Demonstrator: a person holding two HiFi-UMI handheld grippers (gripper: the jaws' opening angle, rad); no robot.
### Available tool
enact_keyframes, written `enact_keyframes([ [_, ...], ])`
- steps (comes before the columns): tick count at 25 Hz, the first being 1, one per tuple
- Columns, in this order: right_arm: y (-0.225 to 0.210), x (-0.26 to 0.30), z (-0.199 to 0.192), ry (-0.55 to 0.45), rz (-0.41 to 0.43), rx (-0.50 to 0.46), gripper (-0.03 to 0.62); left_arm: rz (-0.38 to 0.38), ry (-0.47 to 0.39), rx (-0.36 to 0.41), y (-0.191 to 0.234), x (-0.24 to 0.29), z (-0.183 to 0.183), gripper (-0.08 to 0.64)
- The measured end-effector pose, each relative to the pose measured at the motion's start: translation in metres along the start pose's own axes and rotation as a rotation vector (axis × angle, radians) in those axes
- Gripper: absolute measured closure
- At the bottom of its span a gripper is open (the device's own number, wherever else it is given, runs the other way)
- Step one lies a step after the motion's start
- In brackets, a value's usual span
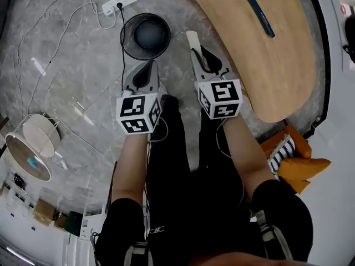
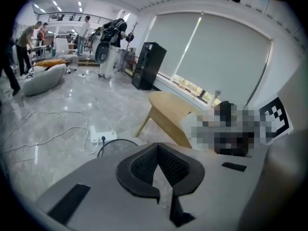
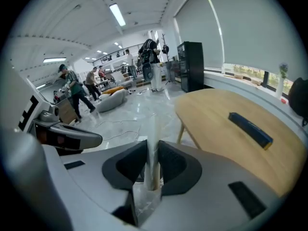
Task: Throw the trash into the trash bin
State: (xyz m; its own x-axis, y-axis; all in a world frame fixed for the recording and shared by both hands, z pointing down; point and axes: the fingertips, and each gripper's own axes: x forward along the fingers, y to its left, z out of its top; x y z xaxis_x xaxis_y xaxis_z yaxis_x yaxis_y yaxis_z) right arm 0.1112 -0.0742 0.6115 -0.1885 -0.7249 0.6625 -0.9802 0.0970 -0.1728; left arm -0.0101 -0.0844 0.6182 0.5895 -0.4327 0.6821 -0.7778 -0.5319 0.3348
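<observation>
Head view: the round black trash bin (image 1: 145, 36) stands open on the grey marble floor (image 1: 66, 65), just ahead of both grippers. Inside it only a dark rounded shape shows; what it is I cannot tell. The right tongs (image 1: 203, 59) are clamped on the trash (image 1: 192, 39), a pale thin strip that juts past their tips to the right of the bin's rim, not over its mouth. The left tongs (image 1: 148, 66) sit by the bin's near rim. A white power strip (image 1: 119, 1) lies beyond the bin. At the right, a wooden surface (image 1: 260, 65) carries a blue bar (image 1: 259, 15).

Left gripper view: the pads meet at their tips, with nothing seen between them. The bin's rim curves just past them.

Right gripper view: the pads press on the upright pale strip, and crinkled clear film hangs below. People (image 3: 79, 93) stand well off.
</observation>
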Motion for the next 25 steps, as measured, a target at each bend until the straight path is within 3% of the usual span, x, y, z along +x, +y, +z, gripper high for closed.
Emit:
enact_keyframes([
  [7, 0.074, 0.099, -0.016, 0.08, 0.088, -0.027, 0.512, 0.073, 0.024, -0.097, 0.102, -0.018, -0.036, 0.548],
  [11, 0.099, 0.152, -0.045, 0.148, 0.109, -0.03, 0.511, 0.089, 0.044, -0.122, 0.142, -0.02, -0.056, 0.548],
  [25, 0.12, 0.294, -0.152, 0.367, 0.104, 0.023, 0.493, 0.108, 0.08, -0.166, 0.209, 0.0, -0.091, 0.548],
])
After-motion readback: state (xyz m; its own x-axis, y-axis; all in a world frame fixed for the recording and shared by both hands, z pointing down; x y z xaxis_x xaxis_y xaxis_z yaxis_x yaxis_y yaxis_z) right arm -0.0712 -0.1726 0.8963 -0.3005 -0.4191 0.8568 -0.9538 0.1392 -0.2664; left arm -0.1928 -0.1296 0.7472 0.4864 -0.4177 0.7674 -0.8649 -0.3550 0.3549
